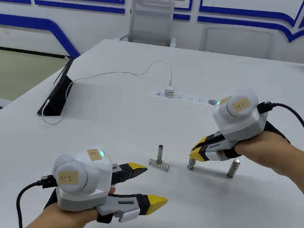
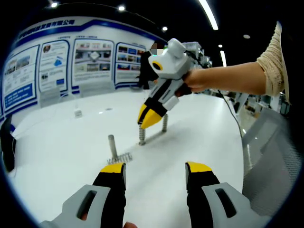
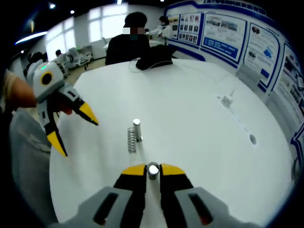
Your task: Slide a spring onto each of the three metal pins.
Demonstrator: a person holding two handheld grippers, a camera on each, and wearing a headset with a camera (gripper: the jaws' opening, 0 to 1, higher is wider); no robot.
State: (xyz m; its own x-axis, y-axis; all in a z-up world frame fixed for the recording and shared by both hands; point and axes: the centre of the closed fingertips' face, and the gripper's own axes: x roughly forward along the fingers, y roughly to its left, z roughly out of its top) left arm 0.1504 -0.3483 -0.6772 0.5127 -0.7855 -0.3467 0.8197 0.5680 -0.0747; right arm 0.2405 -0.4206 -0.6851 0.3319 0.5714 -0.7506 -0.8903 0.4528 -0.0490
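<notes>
Two hand-held grippers work over three upright metal pins on a white table [image 1: 118,118]. The right gripper [image 3: 153,170] has its yellow-tipped jaws closed in on the head of the second pin [image 1: 191,164], which wears a spring along its shaft. In the right gripper view the jaws look to be pinching the pin's top, though it is hard to tell whether they grip metal or the spring's last coil.

The third pin [image 1: 232,168], also sleeved in a spring, stands just beside it, on the right in the head view. The bare pin [image 1: 160,153] stands to the left of that pair. The loose spring [image 1: 159,165] lies flat on the table at its foot (touching it, or nearly so).

The left gripper [image 1: 151,184] hangs low over the near part of the table with its jaws spread wide, pointing toward the bare pin.

Beyond the pins a power strip [image 1: 178,96] lies on the table. A white cable [image 1: 114,73] runs from it to a dark tablet [image 1: 59,92] propped near the table's left edge. A grey chair [image 1: 151,21] stands at the far side. In the right gripper view, a person in dark clothes [image 3: 133,47] sits across the table.
</notes>
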